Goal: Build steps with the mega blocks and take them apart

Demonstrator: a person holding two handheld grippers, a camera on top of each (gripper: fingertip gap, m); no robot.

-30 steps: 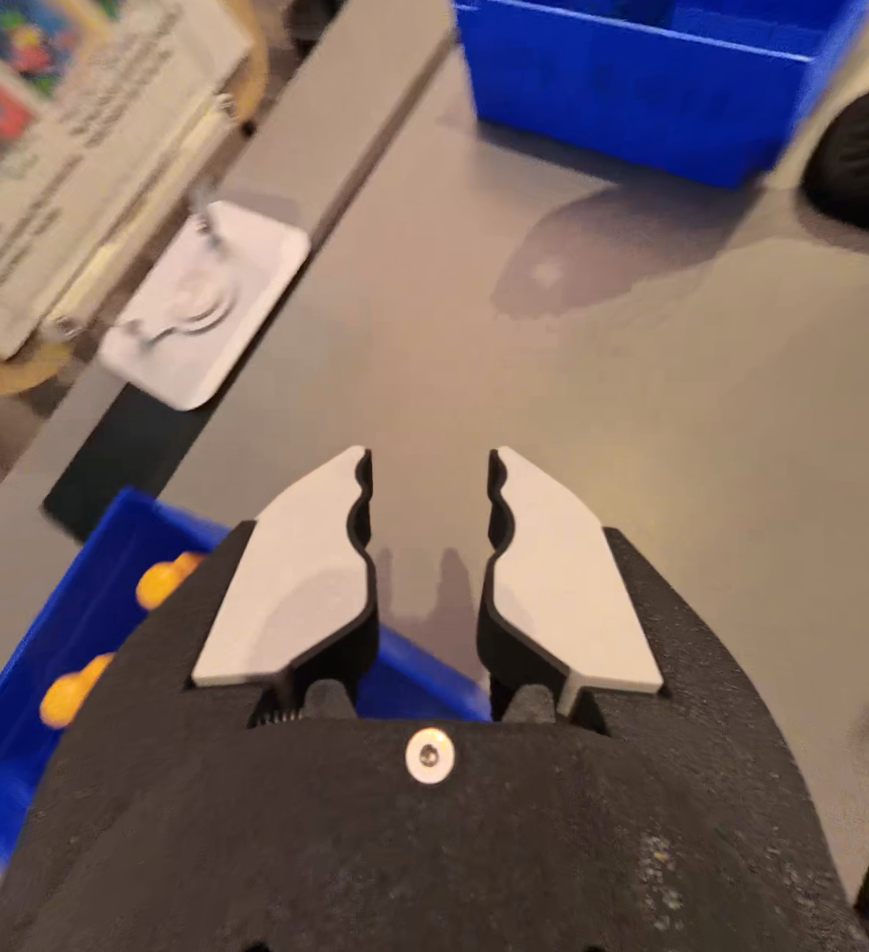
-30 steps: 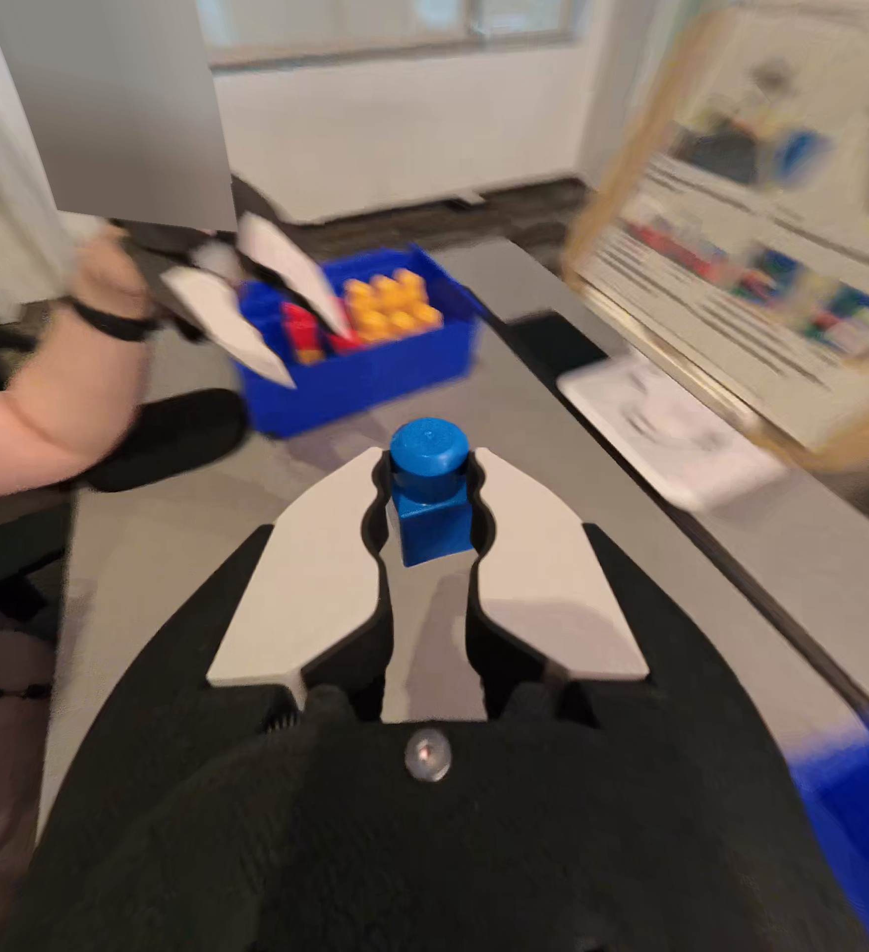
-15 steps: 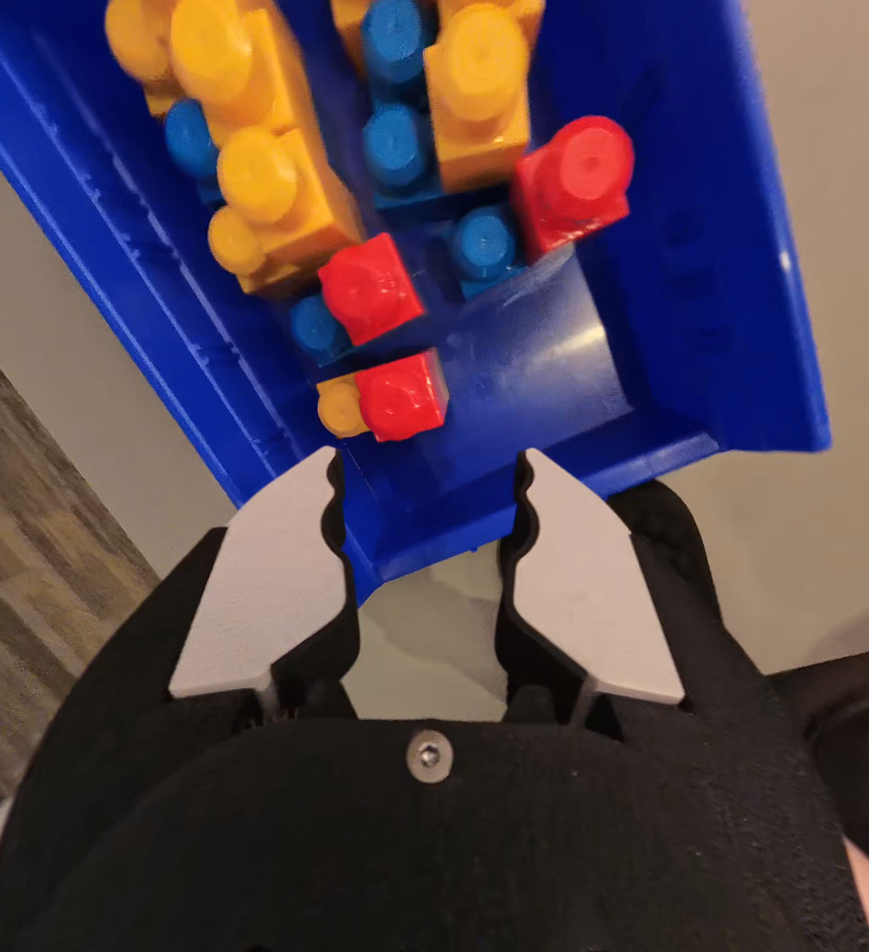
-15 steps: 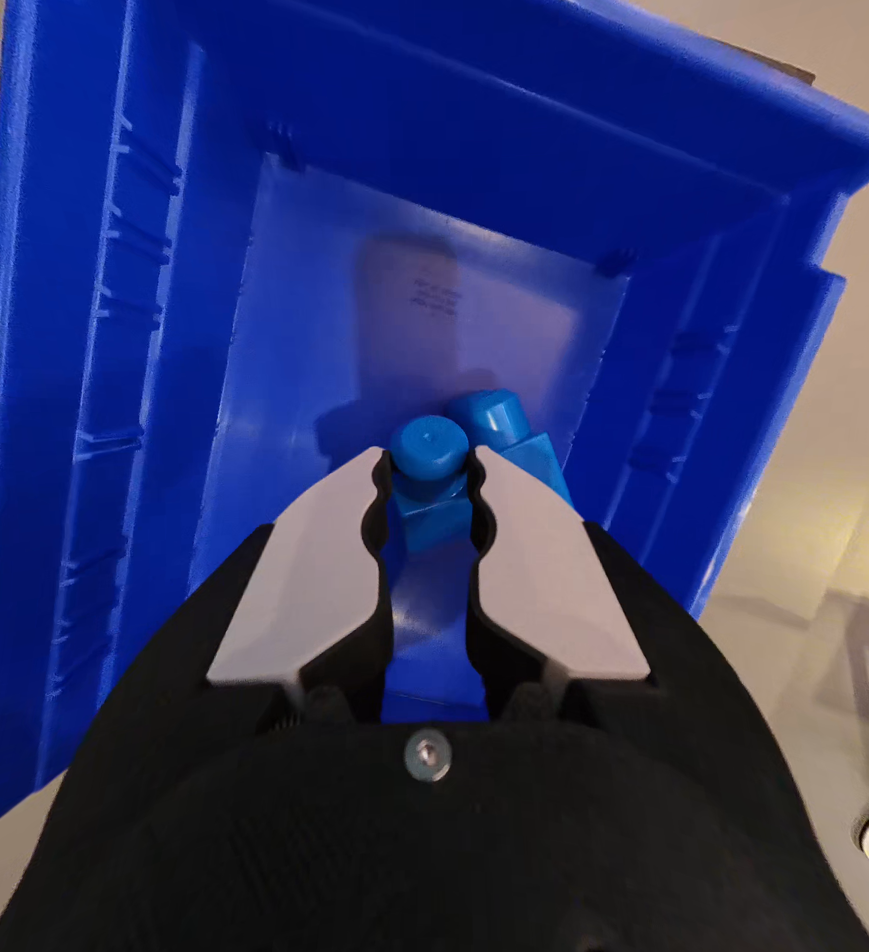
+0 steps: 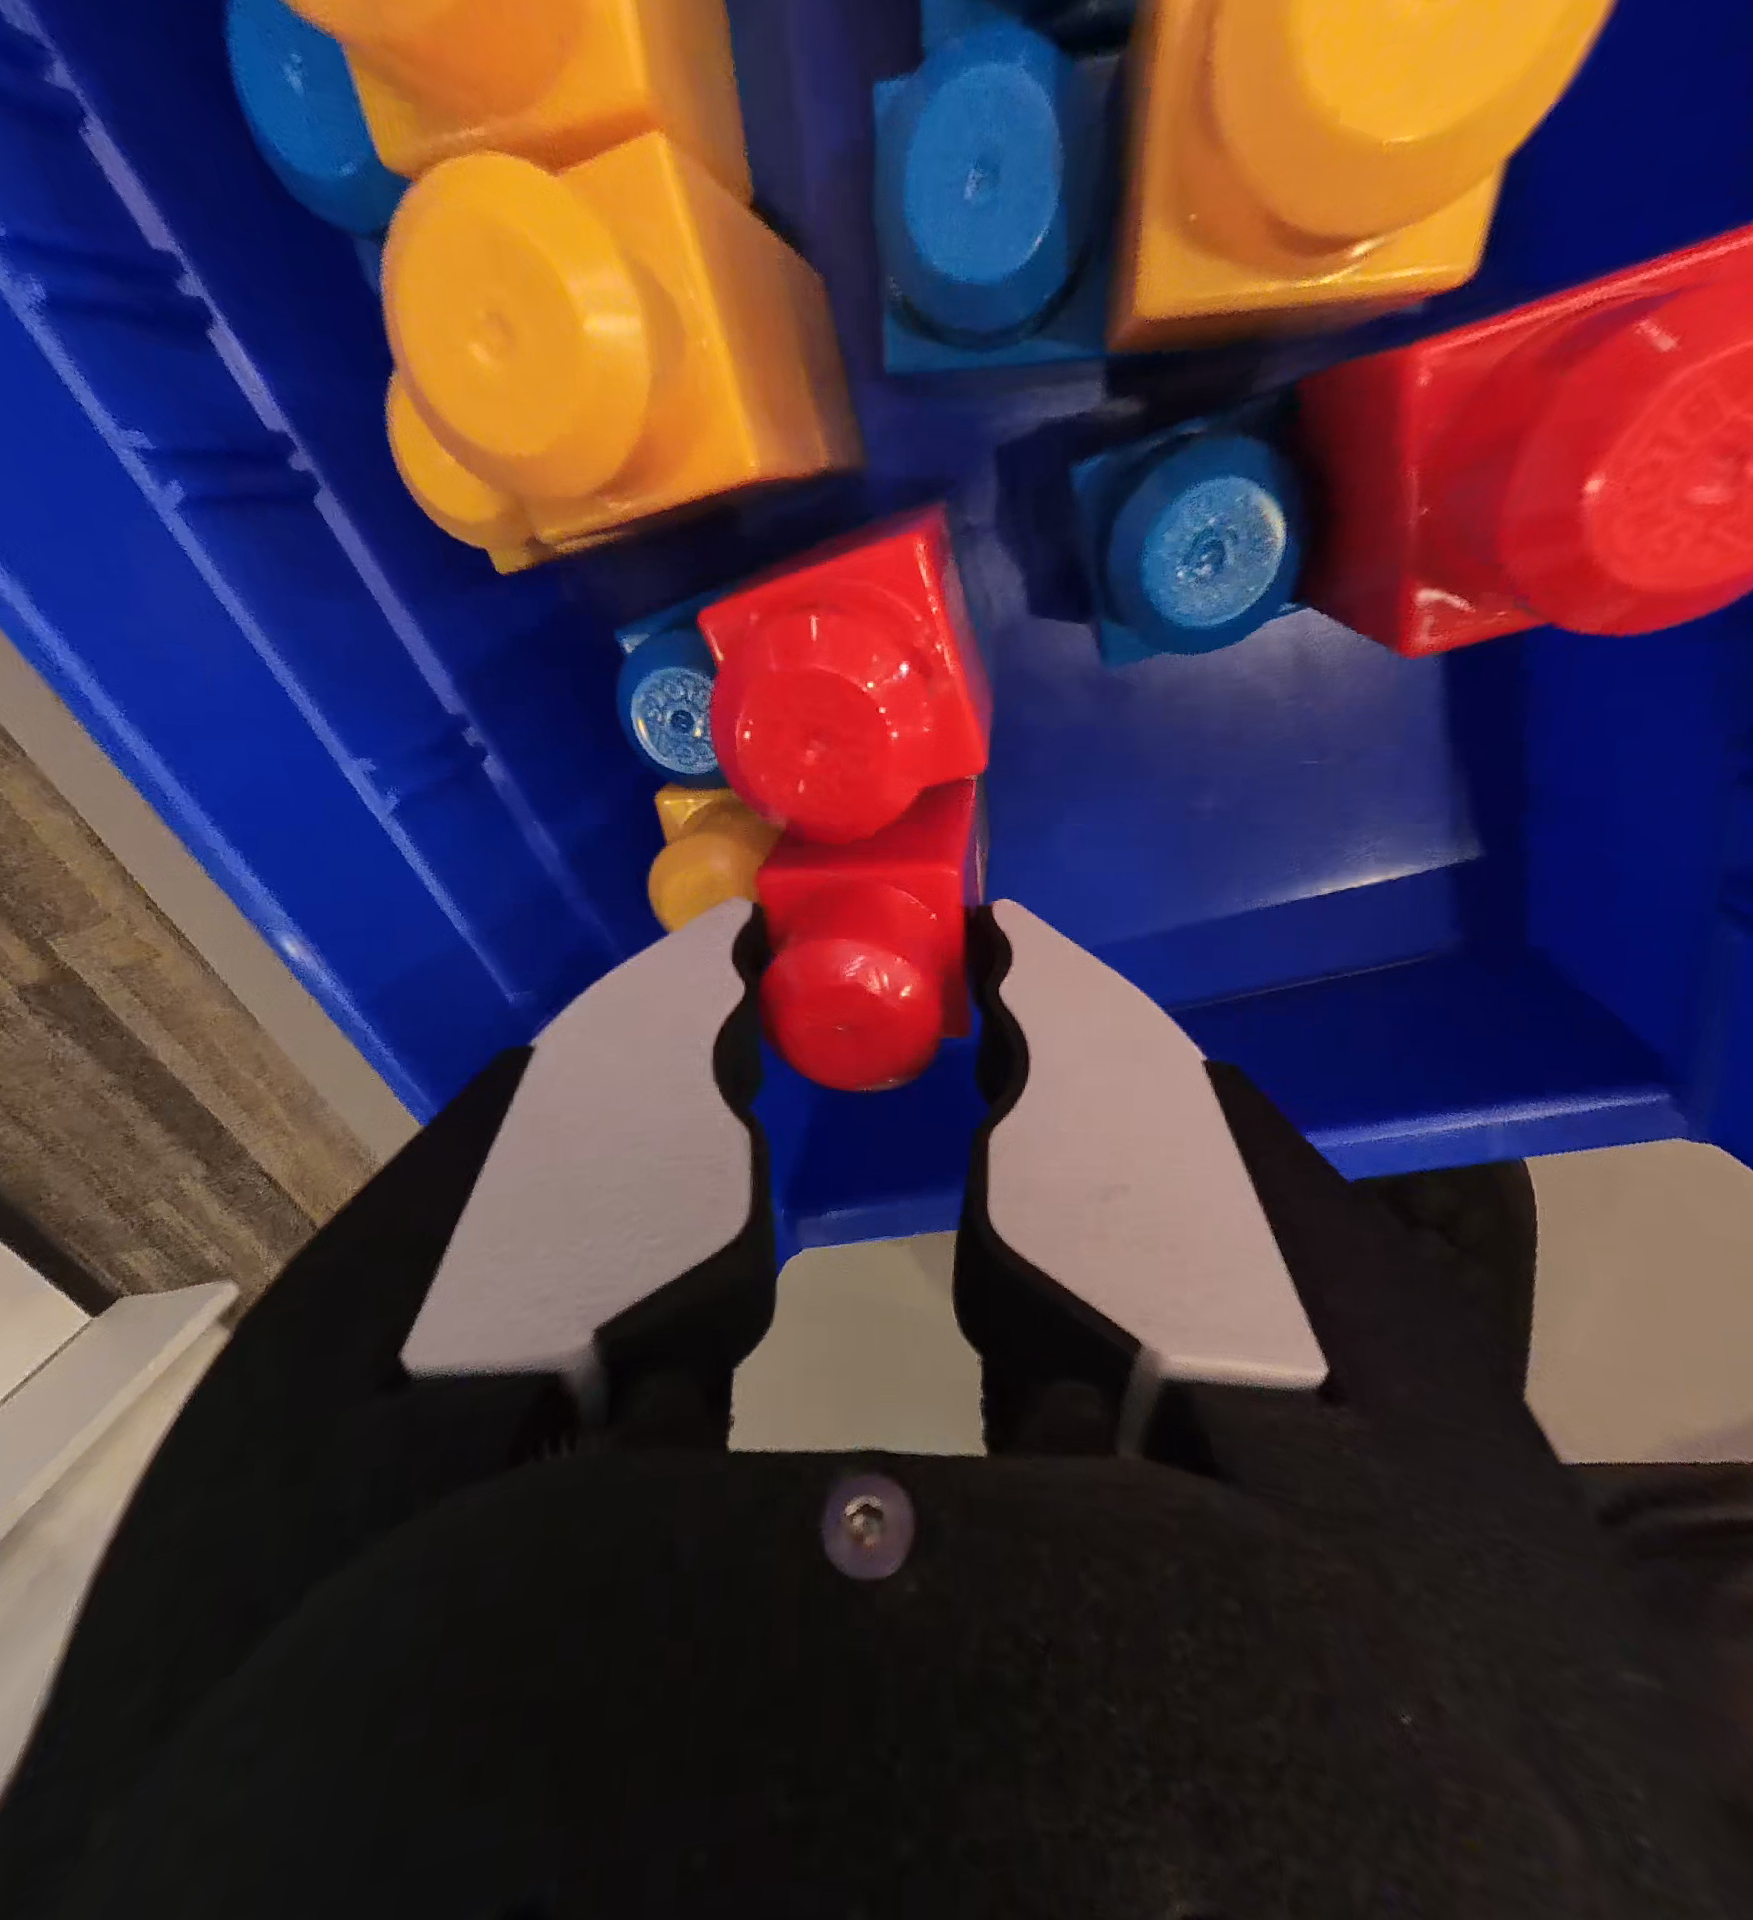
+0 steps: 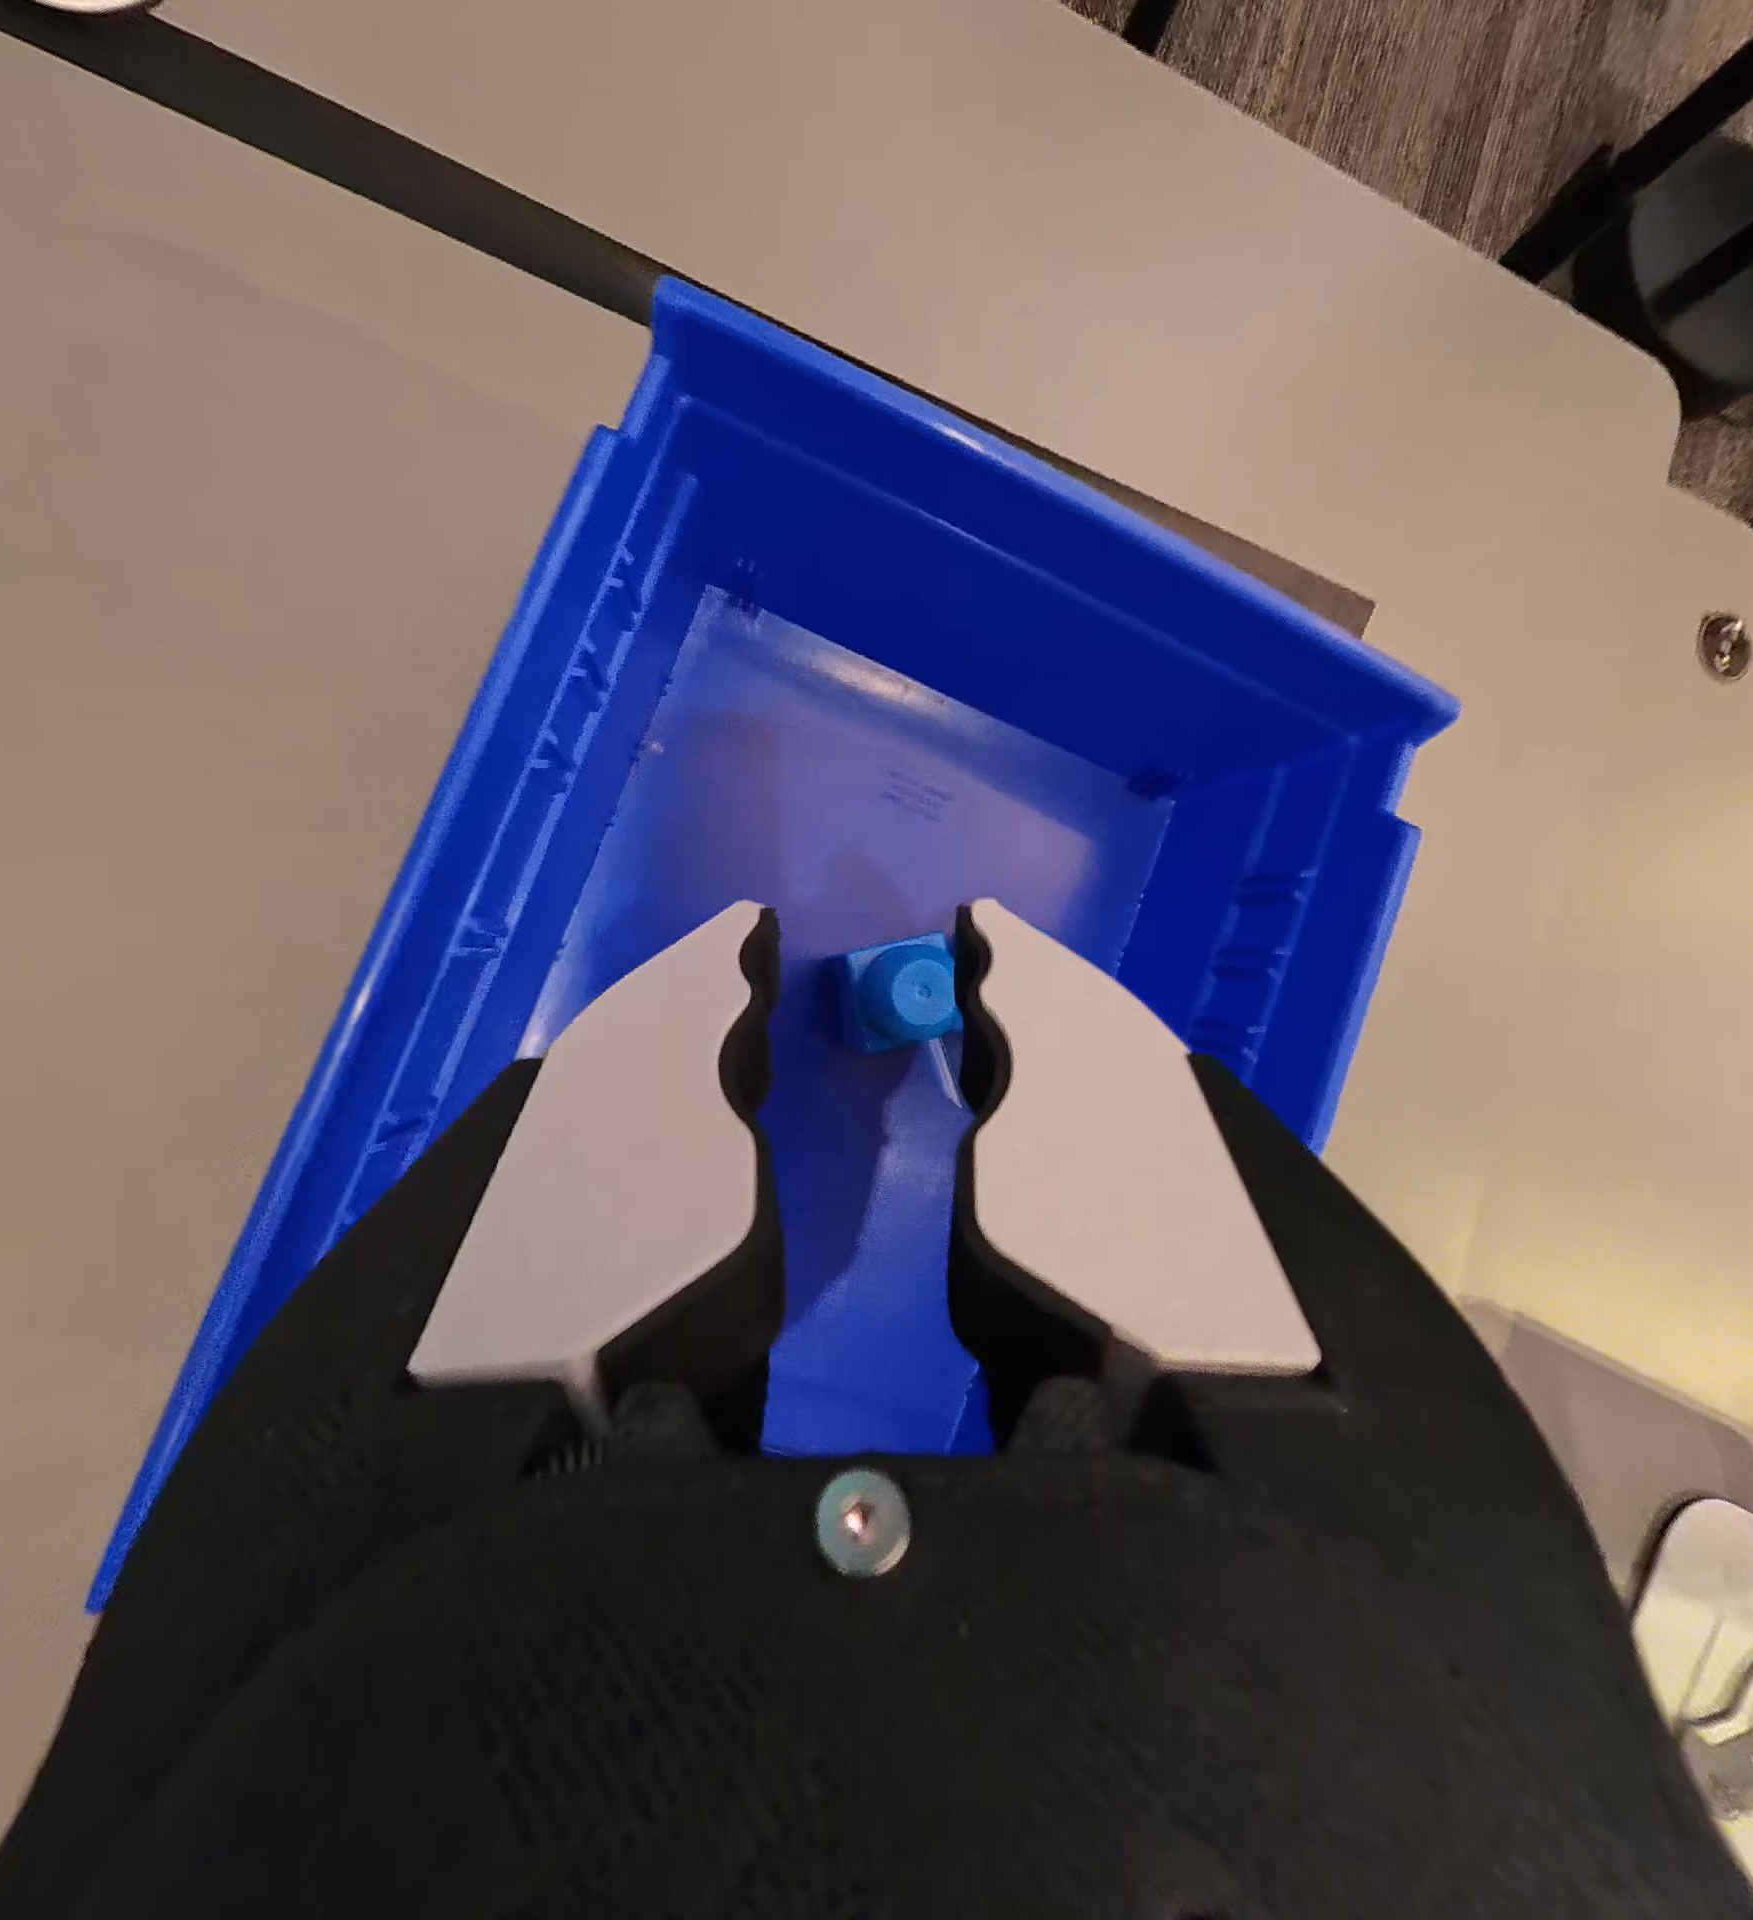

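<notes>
**Left fingers round a red block; right fingers spread over a near-bare bin**

Left wrist view:
- Left gripper (image 5: 864, 940) lowered into a blue bin (image 5: 259, 665) full of blocks.
- Red block (image 5: 867, 951) between the fingers (image 5: 623, 1132), stud pointing toward the camera. Both inner edges right against its sides; whether clamped tight or only closing, cannot tell.
- Second red block (image 5: 851, 696) just beyond, touching the first, tilted.
- Small yellow block (image 5: 700, 857) tucked at the left of the red pair, partly hidden by the left finger tip.
- Small blue block (image 5: 666, 712) behind the second red one, stud face showing.
- Farther in: yellow double block (image 5: 581, 343) at left, blue block (image 5: 976, 197) in the middle, large yellow block (image 5: 1339, 156) at upper right, another blue block (image 5: 1199, 551) next to a big red block (image 5: 1599, 468) at right.
- Pale bench (image 5: 1672, 1309) visible below the bin's near rim; wood-grain floor (image 5: 72, 987) at left.

Right wrist view:
- Right gripper (image 6: 864, 920) held above a second blue bin (image 6: 1007, 540), fingers (image 6: 633, 1143) released, a clear gap between them, nothing held.
- One lone blue block (image 6: 898, 992) on that bin's floor, seen through the gap, stud upward, well below the tips and touching neither.
- Bin resting on the pale bench (image 6: 228, 468), far rim against a dark seam (image 6: 352, 145) in the surface.
- Carpeted floor (image 6: 1423, 114) and a dark round foot (image 6: 1724, 270) at upper right.
</notes>
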